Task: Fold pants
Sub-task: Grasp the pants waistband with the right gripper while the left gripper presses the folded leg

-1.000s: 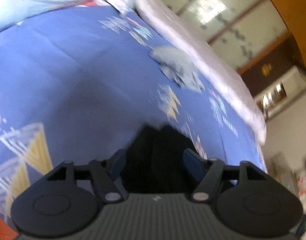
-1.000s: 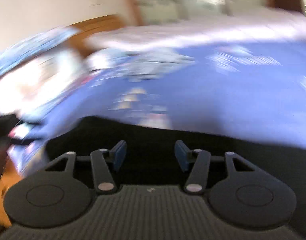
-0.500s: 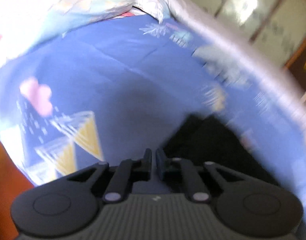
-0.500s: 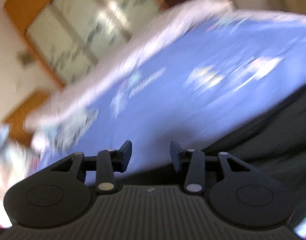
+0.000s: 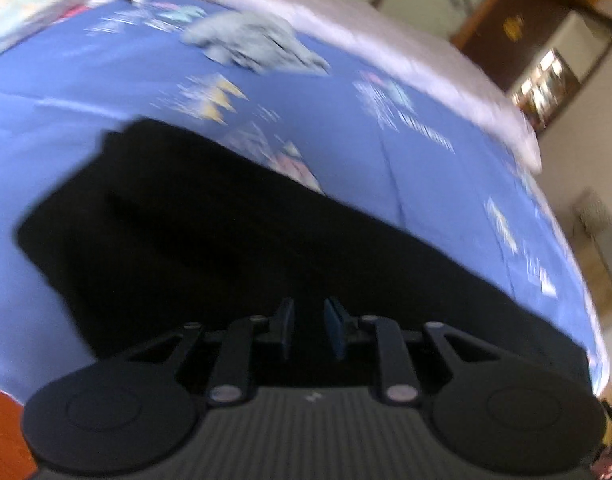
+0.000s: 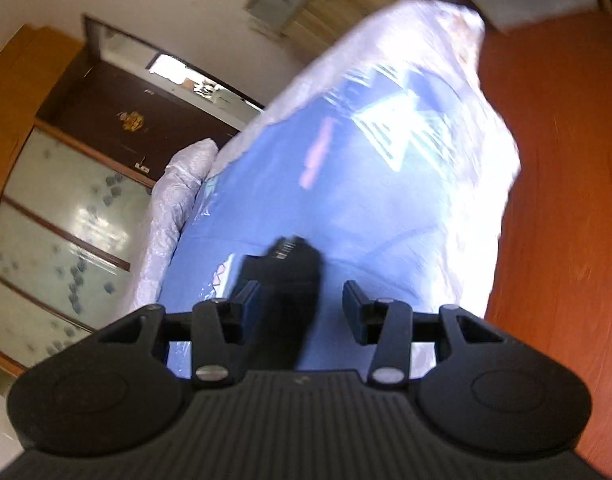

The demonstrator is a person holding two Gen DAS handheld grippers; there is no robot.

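Black pants (image 5: 234, 240) flat on bed (image 5: 446, 184). Left gripper (image 5: 308, 330) above pants, narrowly open, empty; right gripper (image 6: 302, 304) wide, around pants' end, unclamped. Next: pinch, fold.

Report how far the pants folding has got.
Done: the black pants lie spread as a long flat band on the blue bedsheet, seemingly legs together.
In hand: nothing gripped. The left gripper is narrowly open over the cloth; the right gripper is open at one pants end.
Left: the crosswise folds.
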